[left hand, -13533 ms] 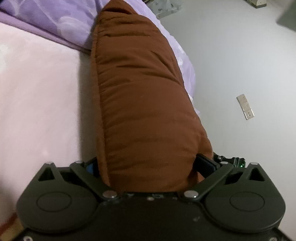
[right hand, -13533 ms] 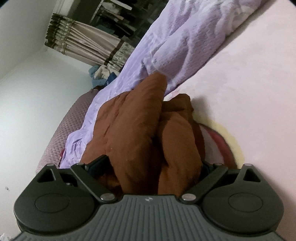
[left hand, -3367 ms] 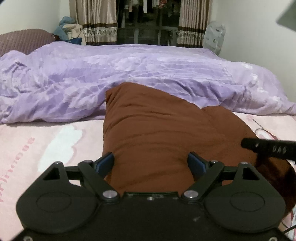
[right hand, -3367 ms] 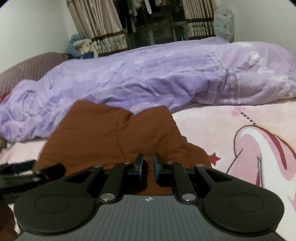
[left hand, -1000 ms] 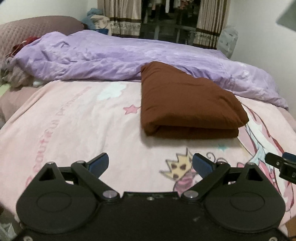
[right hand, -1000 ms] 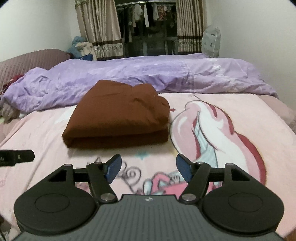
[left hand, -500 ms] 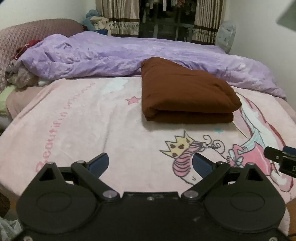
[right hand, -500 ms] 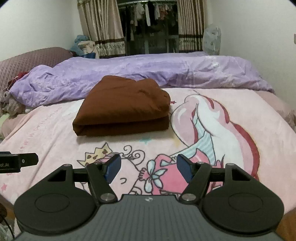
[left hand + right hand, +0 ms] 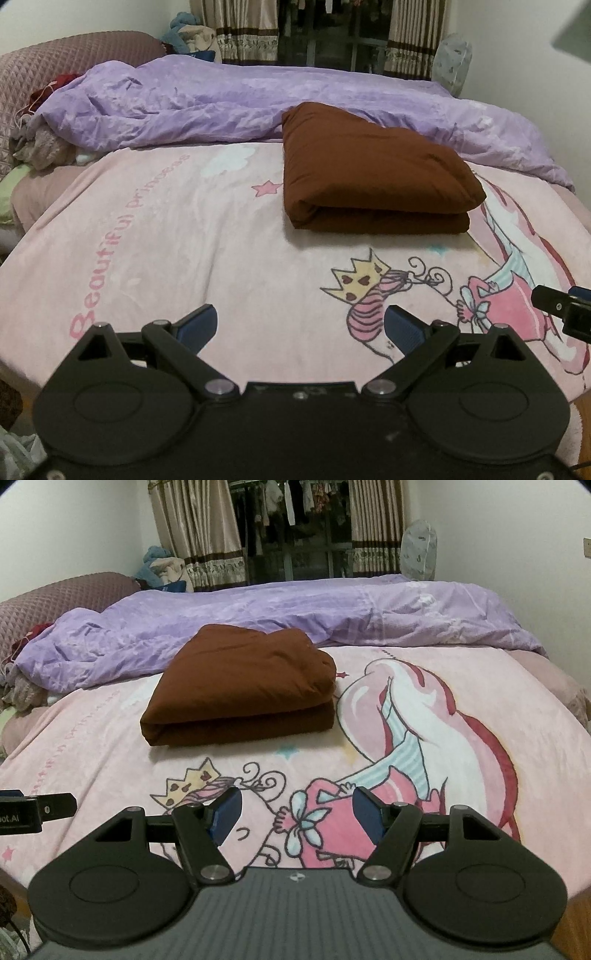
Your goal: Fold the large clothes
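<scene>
Left wrist view shows my left tool (image 9: pixel 300 325) wide and empty above the pink blanket (image 9: pixel 155 236); my right tool (image 9: pixel 295 810) is wide and empty too. Farther, the brown garment (image 9: pixel 369 173) lies folded in 2 thick layers on the bed, apparently finished. Behind it the purple duvet (image 9: pixel 221 99) is bunched. I see no containers.

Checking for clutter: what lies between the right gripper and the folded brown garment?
Only pink printed blanket, seen from the right wrist; right gripper open, brown garment beyond.
</scene>
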`<state>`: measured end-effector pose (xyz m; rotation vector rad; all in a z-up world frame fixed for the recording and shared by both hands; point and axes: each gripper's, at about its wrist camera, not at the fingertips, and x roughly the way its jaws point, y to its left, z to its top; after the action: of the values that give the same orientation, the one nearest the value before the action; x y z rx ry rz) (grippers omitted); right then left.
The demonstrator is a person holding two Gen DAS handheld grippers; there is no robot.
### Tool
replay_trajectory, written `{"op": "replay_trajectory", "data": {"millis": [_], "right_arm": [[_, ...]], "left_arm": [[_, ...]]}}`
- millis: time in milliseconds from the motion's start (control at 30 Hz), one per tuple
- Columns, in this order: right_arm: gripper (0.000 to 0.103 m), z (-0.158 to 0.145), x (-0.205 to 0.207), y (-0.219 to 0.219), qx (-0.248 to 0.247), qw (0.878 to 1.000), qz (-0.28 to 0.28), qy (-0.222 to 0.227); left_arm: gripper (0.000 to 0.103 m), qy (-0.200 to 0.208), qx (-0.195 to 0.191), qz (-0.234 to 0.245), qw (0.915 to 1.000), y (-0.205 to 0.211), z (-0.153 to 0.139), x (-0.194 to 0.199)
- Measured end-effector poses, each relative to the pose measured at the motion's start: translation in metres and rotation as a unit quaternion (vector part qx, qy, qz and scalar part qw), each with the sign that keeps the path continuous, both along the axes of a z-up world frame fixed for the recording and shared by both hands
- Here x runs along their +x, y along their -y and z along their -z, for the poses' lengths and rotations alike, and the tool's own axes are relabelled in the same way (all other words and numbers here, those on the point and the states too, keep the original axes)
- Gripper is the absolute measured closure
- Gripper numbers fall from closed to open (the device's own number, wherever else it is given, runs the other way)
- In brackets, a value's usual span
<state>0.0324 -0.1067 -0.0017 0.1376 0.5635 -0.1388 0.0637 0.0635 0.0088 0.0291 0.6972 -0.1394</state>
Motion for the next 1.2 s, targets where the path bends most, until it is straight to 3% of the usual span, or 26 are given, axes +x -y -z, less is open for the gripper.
{"op": "replay_trajectory", "data": {"millis": [1200], "right_arm": [[0.022,0.0059,0.0022,0.0047,0.003,1.0,0.001,-0.012]], "left_arm": [[0.004,-0.006,0.007,-0.001,1.0,0.0002,0.0038,0.0016]]}}
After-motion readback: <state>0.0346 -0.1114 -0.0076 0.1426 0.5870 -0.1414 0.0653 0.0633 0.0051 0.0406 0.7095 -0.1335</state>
